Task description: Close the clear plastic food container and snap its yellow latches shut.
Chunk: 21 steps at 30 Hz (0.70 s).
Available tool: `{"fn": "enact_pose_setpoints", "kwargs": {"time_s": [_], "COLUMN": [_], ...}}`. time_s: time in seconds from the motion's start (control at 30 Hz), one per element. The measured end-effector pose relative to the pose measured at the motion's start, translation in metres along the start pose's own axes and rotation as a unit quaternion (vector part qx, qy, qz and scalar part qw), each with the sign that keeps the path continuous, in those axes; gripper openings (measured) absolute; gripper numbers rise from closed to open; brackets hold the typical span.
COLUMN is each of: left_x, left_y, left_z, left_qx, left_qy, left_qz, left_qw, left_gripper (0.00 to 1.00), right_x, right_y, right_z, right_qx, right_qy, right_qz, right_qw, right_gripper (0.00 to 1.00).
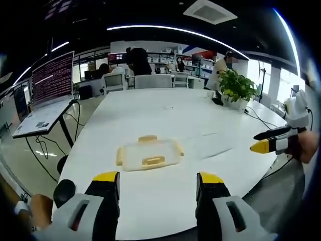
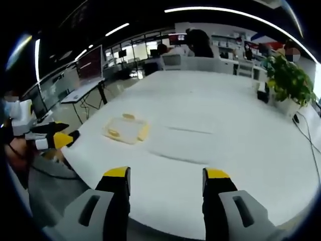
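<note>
Container (image 1: 149, 154) of clear plastic, lid on, yellow latches (image 1: 153, 161) showing, lies near the white table's (image 1: 165, 115) near edge, while left gripper (image 1: 158, 182) and right gripper (image 2: 166, 176) hover apart from it, jaws spread, grasping nothing.

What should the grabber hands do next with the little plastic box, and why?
Probably bring the left gripper forward to the clear food container. The container lies on the white table ahead of both grippers, untouched, and both grippers, the right gripper included, hang open and empty.
</note>
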<state>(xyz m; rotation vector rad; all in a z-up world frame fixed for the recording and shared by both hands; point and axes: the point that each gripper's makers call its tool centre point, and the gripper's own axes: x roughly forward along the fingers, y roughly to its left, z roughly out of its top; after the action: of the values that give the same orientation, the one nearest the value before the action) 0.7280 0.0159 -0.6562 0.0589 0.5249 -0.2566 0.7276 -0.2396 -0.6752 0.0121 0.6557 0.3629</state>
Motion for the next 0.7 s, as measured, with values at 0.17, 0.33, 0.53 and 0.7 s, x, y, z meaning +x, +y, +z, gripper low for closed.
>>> {"fn": "enact_pose_setpoints", "kwargs": {"time_s": [0.17, 0.33, 0.53, 0.7], "left_x": [0.008, 0.016, 0.026, 0.036], "left_y": [0.008, 0.019, 0.024, 0.021], "left_z": [0.005, 0.007, 0.009, 0.013], "left_qx": [0.013, 0.033, 0.056, 0.070], "left_qy": [-0.001, 0.000, 0.001, 0.000], "left_qz": [-0.002, -0.006, -0.023, -0.050], "left_qw": [0.9999, 0.9994, 0.9981, 0.9963], "left_gripper": [0.55, 0.55, 0.54, 0.53], "right_x": [0.012, 0.024, 0.038, 0.049], "right_y": [0.013, 0.019, 0.026, 0.040], "right_z": [0.005, 0.012, 0.019, 0.019], "right_qx": [-0.043, -0.069, -0.084, -0.131], "right_qy": [0.011, 0.018, 0.029, 0.049], "right_qz": [0.036, 0.055, 0.078, 0.115], "right_qw": [0.9984, 0.9959, 0.9930, 0.9835], "right_gripper": [0.52, 0.53, 0.53, 0.53]}}
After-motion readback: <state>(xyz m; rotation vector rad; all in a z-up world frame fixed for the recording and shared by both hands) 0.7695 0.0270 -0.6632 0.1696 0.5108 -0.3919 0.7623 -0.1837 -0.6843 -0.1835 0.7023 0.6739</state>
